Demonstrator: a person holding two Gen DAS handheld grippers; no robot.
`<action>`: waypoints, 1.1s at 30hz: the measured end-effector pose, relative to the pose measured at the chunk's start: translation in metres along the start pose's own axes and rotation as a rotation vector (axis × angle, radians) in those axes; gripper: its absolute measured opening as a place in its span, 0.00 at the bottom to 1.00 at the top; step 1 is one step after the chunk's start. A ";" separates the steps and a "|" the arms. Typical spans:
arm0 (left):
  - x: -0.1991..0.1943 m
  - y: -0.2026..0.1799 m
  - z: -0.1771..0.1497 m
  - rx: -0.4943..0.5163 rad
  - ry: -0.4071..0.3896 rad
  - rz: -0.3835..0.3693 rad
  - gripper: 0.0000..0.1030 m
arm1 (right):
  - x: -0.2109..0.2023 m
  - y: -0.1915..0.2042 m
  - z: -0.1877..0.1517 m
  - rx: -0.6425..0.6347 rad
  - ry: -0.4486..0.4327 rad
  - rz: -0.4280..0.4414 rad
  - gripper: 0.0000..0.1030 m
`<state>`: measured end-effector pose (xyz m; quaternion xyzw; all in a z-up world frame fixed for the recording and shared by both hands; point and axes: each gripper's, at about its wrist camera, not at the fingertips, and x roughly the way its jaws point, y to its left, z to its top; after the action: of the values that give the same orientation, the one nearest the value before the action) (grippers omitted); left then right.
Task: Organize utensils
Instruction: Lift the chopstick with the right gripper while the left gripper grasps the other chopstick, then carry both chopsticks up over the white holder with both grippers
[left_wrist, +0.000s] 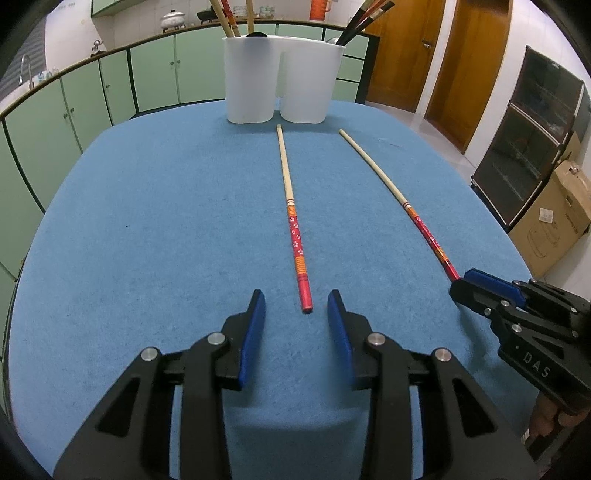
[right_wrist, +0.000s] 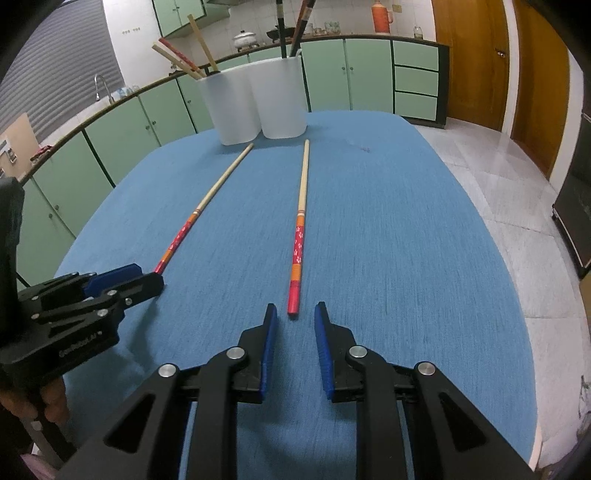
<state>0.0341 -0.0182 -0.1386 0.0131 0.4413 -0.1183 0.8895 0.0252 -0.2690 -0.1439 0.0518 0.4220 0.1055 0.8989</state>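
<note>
Sorting looks partly done: the white plastic two-compartment utensil holder (left_wrist: 282, 79) at the far end of the blue cloth-covered table (left_wrist: 147, 221) already has light bamboo chopsticks (left_wrist: 231, 16) standing in its left compartment and dark chopsticks (left_wrist: 364, 20) in its right one. 2 long bamboo chopsticks with red patterned handles are left on the cloth, lying almost parallel, pale tips just short of the holder and red ends toward the grippers.

The left gripper (left_wrist: 296, 301) has its blue-padded jaws apart, the red butt of the left-hand chopstick (left_wrist: 291, 218) lying just ahead of the gap, not clamped. The right gripper (right_wrist: 295, 314) likewise sits with jaws parted, narrower, and the right-hand chopstick (right_wrist: 300, 229) ends at the mouth of the gap, untouched by the pads. Seen from the left wrist camera, that gripper seems to meet the chopstick's end, but its own camera shows a clear space.

My judgement: both sticks need gripping, lifting and dropping in with the matching light pairs, so 2 placements remain
</note>
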 end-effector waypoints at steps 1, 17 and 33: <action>0.000 0.000 0.000 0.002 0.000 0.000 0.33 | 0.001 0.001 0.001 -0.003 -0.001 -0.002 0.20; -0.011 -0.009 0.012 0.025 -0.021 0.013 0.05 | -0.009 0.003 0.009 -0.043 -0.015 -0.020 0.06; -0.109 -0.016 0.070 0.083 -0.268 0.037 0.05 | -0.103 0.003 0.078 -0.077 -0.229 0.038 0.06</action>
<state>0.0218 -0.0213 -0.0083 0.0421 0.3129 -0.1205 0.9412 0.0206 -0.2901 -0.0164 0.0371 0.3111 0.1319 0.9405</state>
